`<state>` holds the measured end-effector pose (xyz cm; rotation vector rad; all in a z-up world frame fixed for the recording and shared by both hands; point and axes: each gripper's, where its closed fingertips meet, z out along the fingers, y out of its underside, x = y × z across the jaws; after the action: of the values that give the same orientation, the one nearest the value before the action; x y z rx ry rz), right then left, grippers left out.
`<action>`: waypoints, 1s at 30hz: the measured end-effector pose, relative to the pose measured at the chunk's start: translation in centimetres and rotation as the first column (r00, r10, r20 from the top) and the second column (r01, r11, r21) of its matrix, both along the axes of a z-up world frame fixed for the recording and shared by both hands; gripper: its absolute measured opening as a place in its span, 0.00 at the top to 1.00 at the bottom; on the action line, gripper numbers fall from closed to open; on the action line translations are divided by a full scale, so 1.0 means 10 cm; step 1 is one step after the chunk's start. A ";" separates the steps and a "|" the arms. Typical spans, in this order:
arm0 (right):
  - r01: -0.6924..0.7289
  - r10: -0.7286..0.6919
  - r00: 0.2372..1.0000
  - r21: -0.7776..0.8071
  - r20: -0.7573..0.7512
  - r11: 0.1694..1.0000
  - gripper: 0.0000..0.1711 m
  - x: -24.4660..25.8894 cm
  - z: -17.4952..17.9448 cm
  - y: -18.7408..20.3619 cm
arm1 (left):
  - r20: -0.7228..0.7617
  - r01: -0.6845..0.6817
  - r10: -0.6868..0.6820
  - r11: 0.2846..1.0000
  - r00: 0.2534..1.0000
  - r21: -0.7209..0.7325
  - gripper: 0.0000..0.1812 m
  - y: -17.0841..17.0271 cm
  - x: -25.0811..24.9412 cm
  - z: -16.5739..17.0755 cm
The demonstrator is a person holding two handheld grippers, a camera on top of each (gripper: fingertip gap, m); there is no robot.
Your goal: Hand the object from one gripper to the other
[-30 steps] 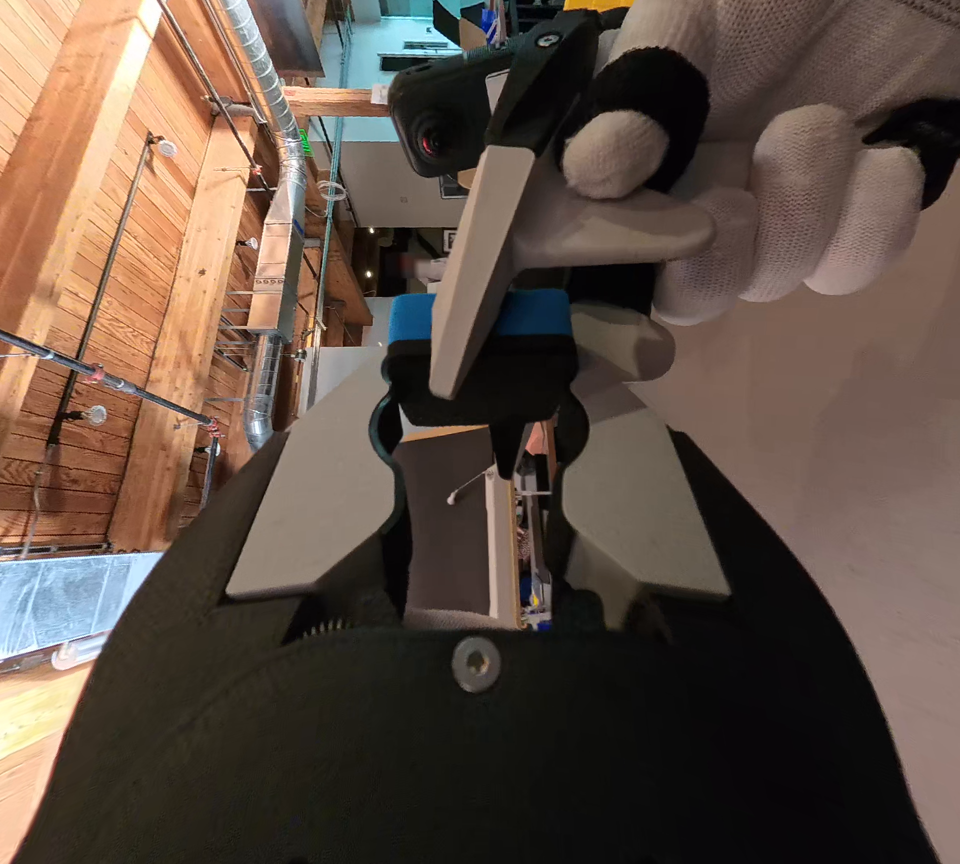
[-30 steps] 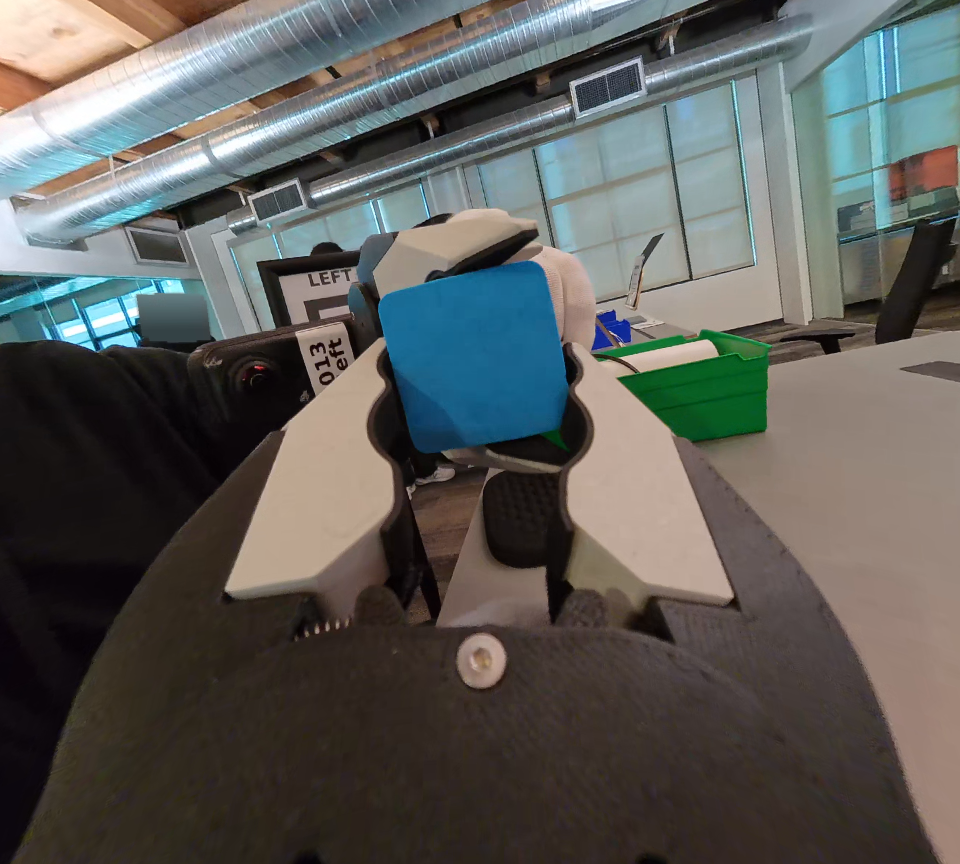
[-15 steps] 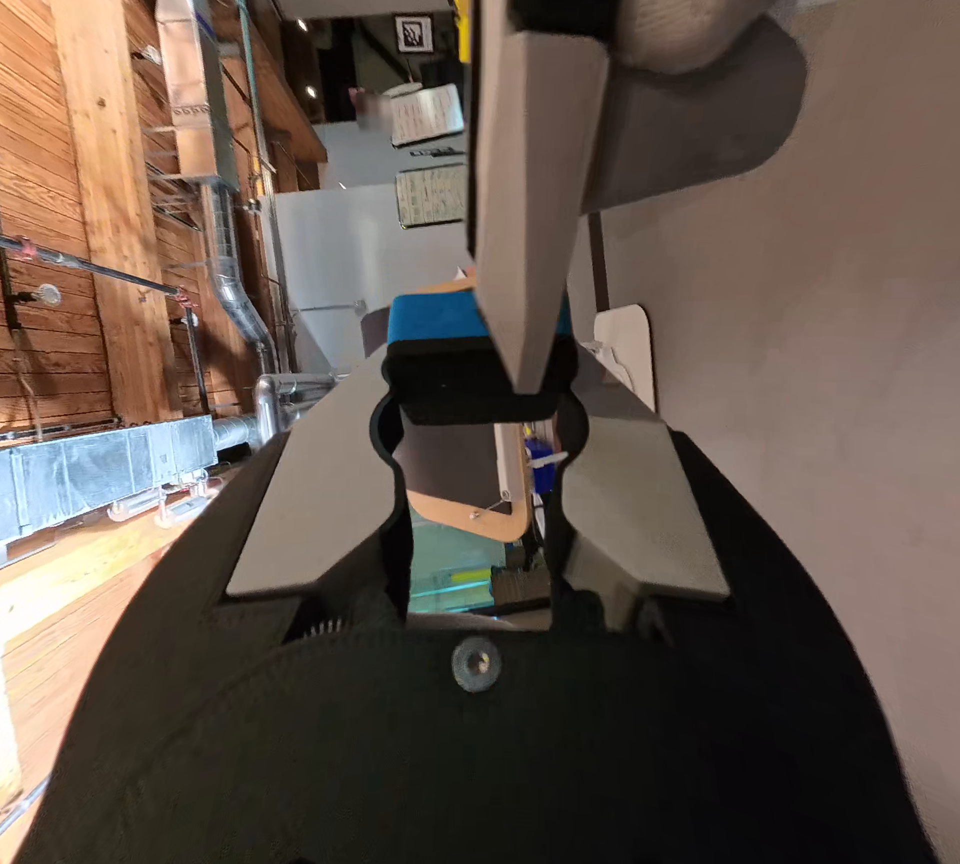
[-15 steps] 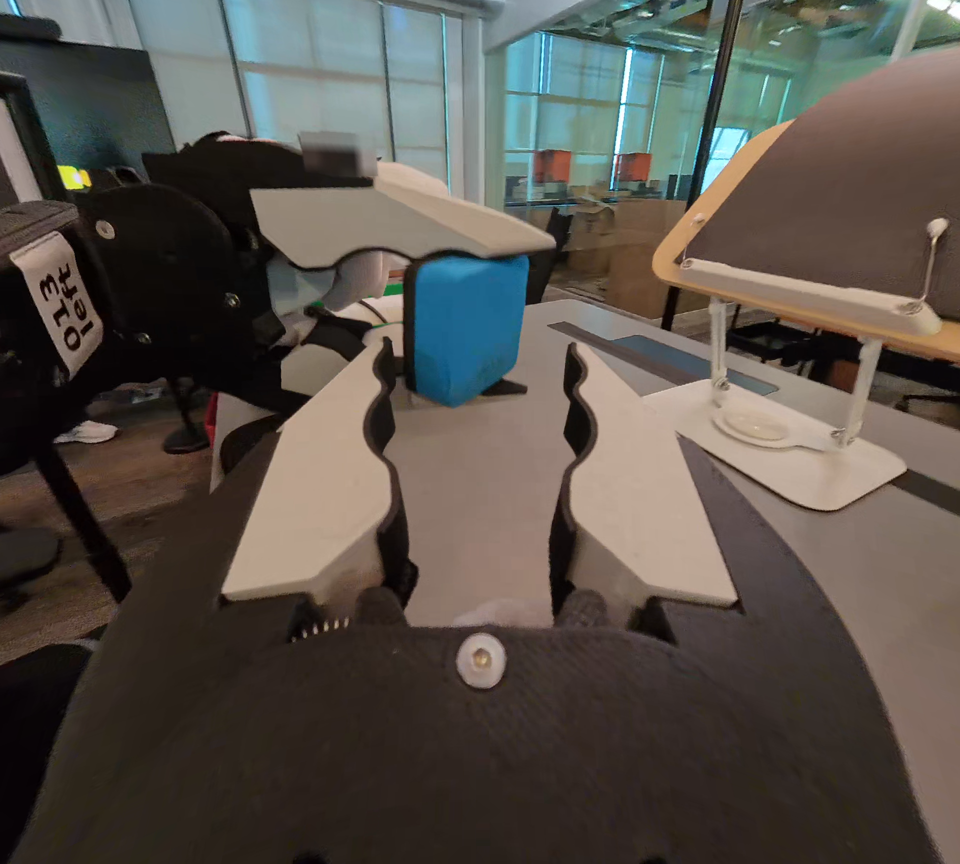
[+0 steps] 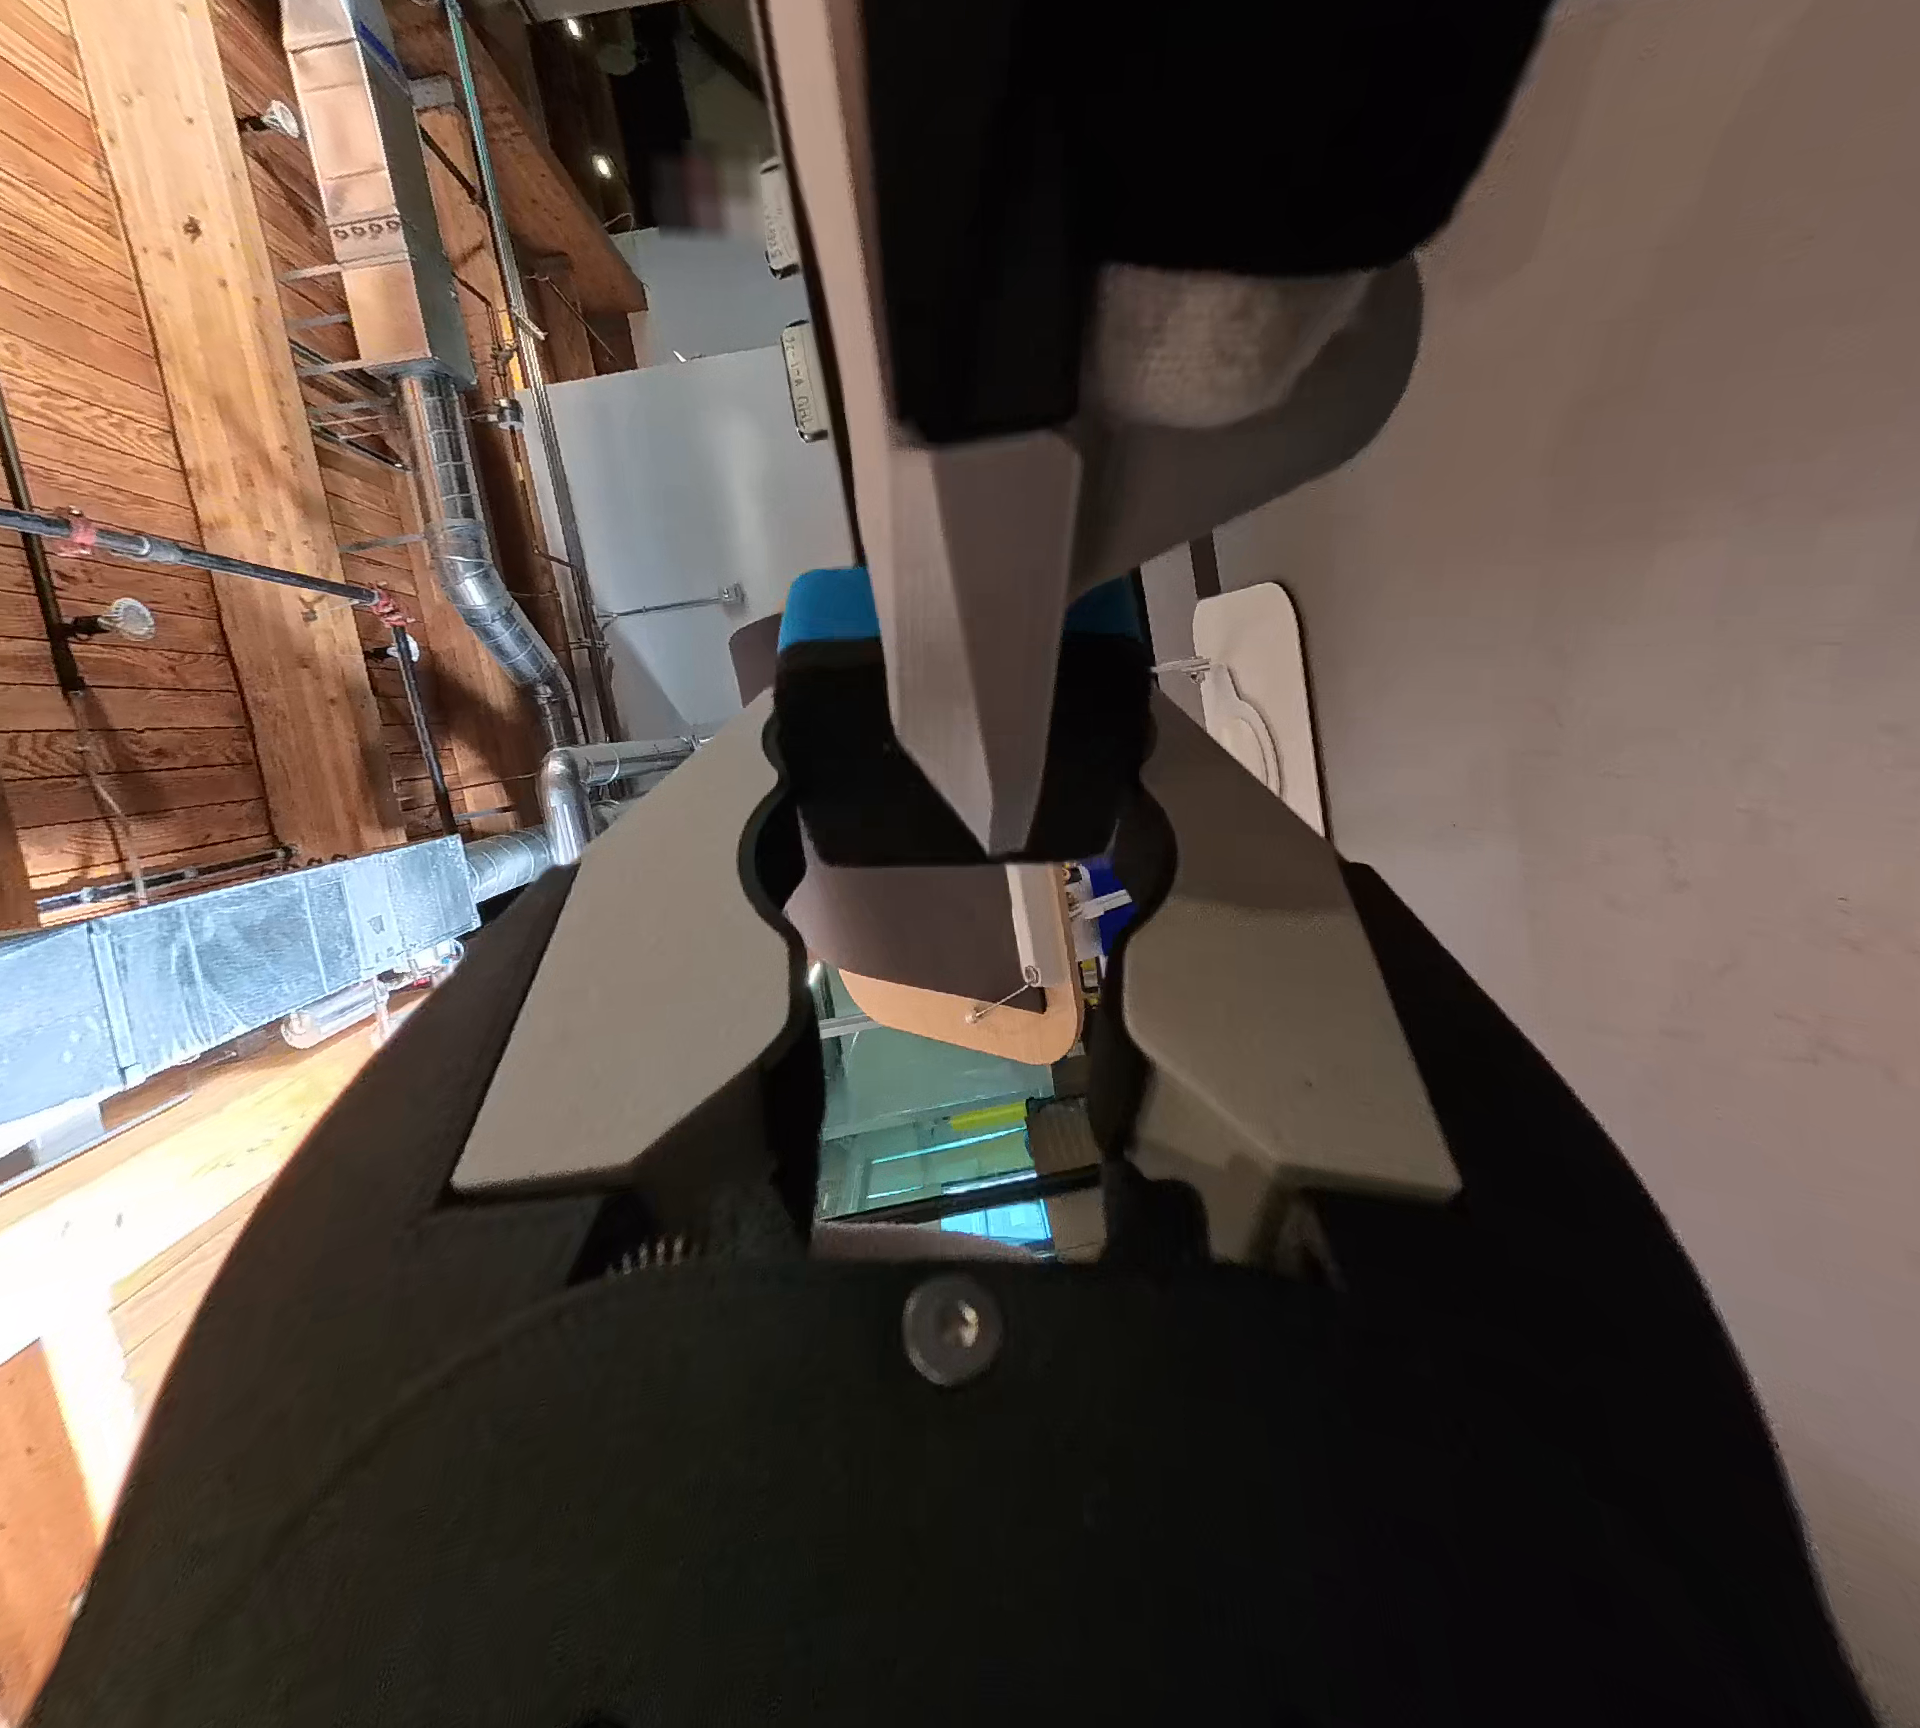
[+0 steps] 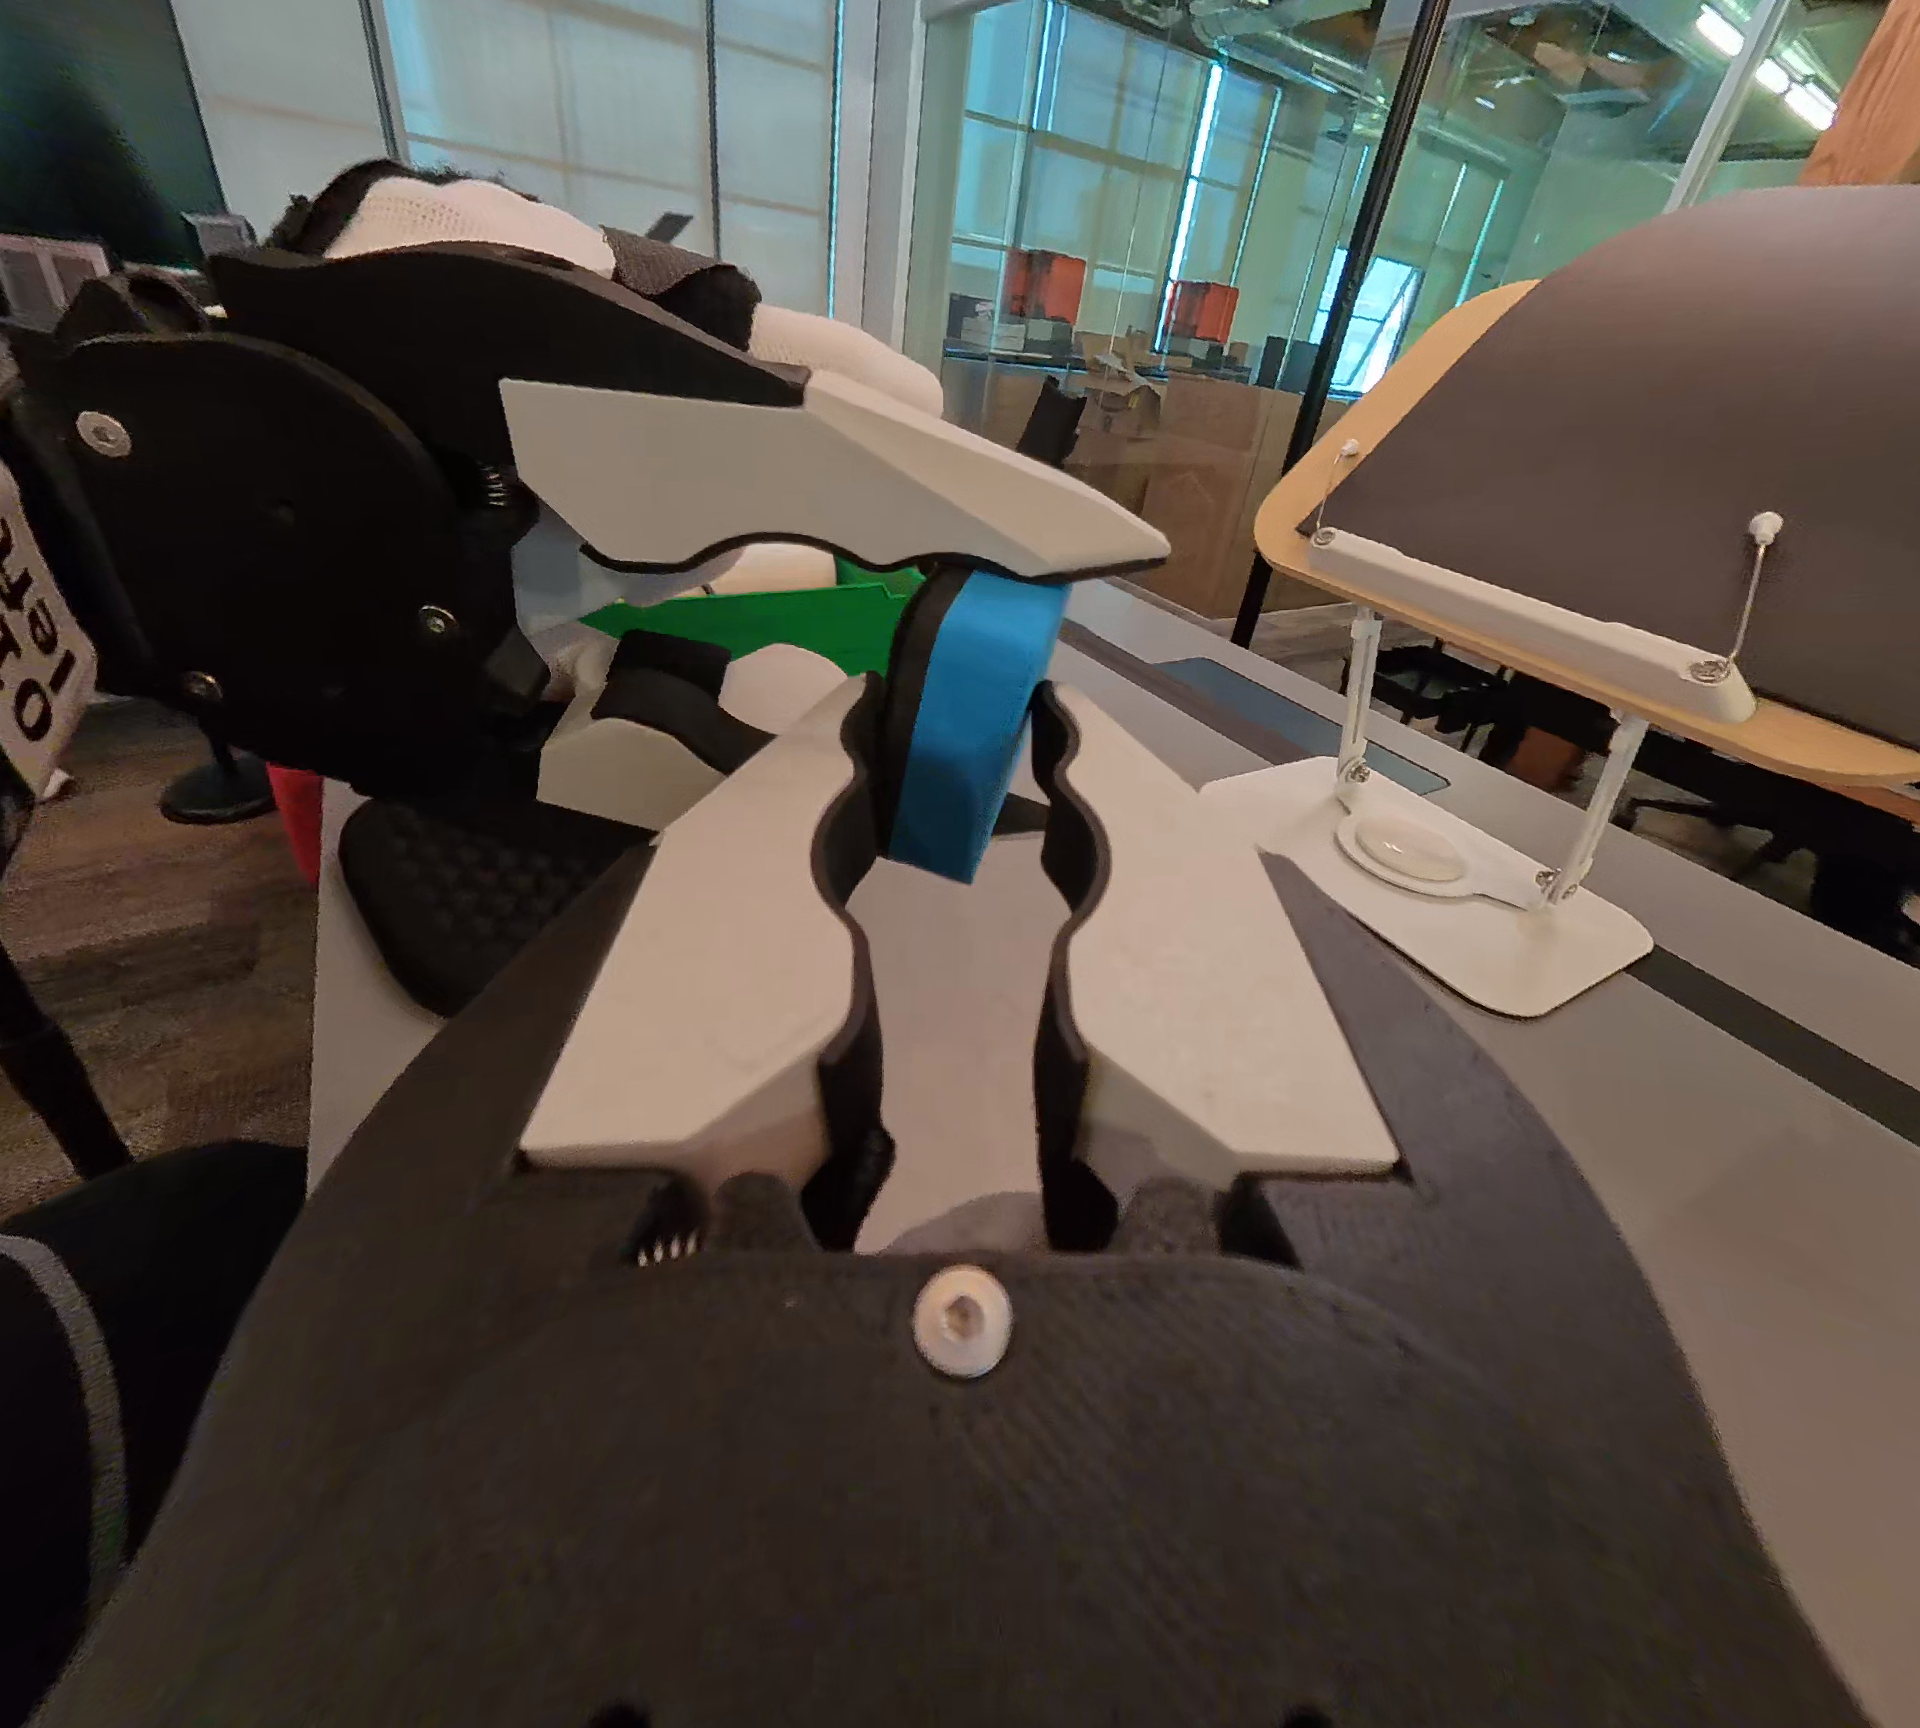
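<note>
Fingers (image 5: 665,961) of left gripper (image 5: 961,743) clamp blue block (image 6: 971,722); right gripper (image 6: 951,743) straddles it.

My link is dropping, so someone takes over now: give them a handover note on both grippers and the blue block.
Left gripper: shut on the blue-and-black block, holding it in the air above the grey table.
Right gripper: fingers straddle the block, one at the black face, one at the blue; a firm clamp cannot be confirmed.
Done: block lifted and presented, right gripper in position.
Left: confirm the right grip, open the left gripper, draw the two apart.
</note>
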<state>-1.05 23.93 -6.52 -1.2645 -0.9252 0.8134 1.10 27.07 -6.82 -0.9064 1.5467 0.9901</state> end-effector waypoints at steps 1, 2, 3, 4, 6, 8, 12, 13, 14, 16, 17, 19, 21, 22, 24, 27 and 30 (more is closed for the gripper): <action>-0.011 0.011 1.000 -0.002 -0.012 1.000 0.86 0.02 0.02 -0.01 | 0.009 0.010 -0.010 1.000 1.000 0.004 0.69 -0.01 0.01 0.02; -0.023 0.023 1.000 -0.005 -0.020 1.000 0.86 0.03 0.04 -0.03 | 0.016 0.021 -0.021 1.000 1.000 0.006 0.69 -0.03 0.02 0.04; -0.032 0.032 0.999 -0.005 -0.026 0.999 0.87 0.03 0.05 -0.04 | 0.020 0.025 -0.025 1.000 0.999 0.006 0.69 -0.04 0.03 0.06; -0.039 0.039 0.999 -0.002 -0.031 0.999 0.87 0.04 0.06 -0.05 | 0.021 0.028 -0.029 1.000 0.999 0.011 0.69 -0.06 0.04 0.07; -0.065 0.064 0.997 -0.006 -0.042 0.998 0.87 0.05 0.08 -0.08 | 0.019 0.050 -0.050 0.999 0.999 0.022 0.69 -0.08 0.06 0.09; -0.086 0.084 0.994 -0.016 -0.070 0.996 0.87 0.08 0.11 -0.09 | 0.034 0.072 -0.072 0.997 0.997 0.016 0.69 -0.12 0.07 0.12; -0.140 0.136 0.979 -0.015 -0.153 0.990 0.87 0.21 0.21 -0.11 | 0.128 0.100 -0.092 0.993 0.988 -0.055 0.65 -0.22 0.03 0.20; -0.159 0.155 0.972 -0.008 -0.175 0.987 0.87 0.25 0.24 -0.12 | 0.192 0.121 -0.098 0.987 0.976 -0.108 0.65 -0.26 0.03 0.22; -0.181 0.177 0.964 -0.001 -0.200 0.984 0.87 0.28 0.27 -0.15 | 0.264 0.148 -0.098 0.973 0.960 -0.177 0.65 -0.29 0.03 0.22; -0.226 0.223 0.942 0.016 -0.253 0.974 0.88 0.34 0.34 -0.20 | 0.423 0.238 -0.081 0.912 0.903 -0.333 0.64 -0.38 0.05 0.21; -0.252 0.250 0.927 0.029 -0.279 0.967 0.87 0.36 0.38 -0.23 | 0.506 0.306 -0.069 0.862 0.860 -0.404 0.65 -0.43 0.07 0.22; -0.303 0.302 0.900 0.045 -0.314 0.952 0.87 0.38 0.41 -0.30 | 0.649 0.471 -0.041 0.723 0.760 -0.505 0.66 -0.58 0.14 0.25; -0.350 0.352 0.877 0.065 -0.328 0.934 0.87 0.37 0.42 -0.37 | 0.736 0.599 -0.028 0.601 0.677 -0.528 0.72 -0.69 0.18 0.32; -0.371 0.375 0.866 0.078 -0.331 0.925 0.87 0.37 0.43 -0.40 | 0.756 0.646 -0.022 0.536 0.654 -0.543 0.75 -0.75 0.19 0.33; -0.403 0.410 0.850 0.094 -0.331 0.910 0.88 0.39 0.42 -0.45 | 0.786 0.699 0.032 0.436 0.618 -0.567 0.77 -0.81 0.19 0.36; -0.411 0.427 0.853 0.118 -0.300 0.904 0.87 0.39 0.39 -0.49 | 0.790 0.733 0.108 0.313 0.604 -0.604 0.79 -0.87 0.19 0.36; -0.419 0.439 0.852 0.132 -0.286 0.898 0.87 0.40 0.36 -0.50 | 0.771 0.733 0.161 0.243 0.615 -0.636 0.76 -0.88 0.18 0.31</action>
<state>2.93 18.96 -2.87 -0.8434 -0.9806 1.2855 2.93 18.27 -3.71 -1.4345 1.3710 -0.8408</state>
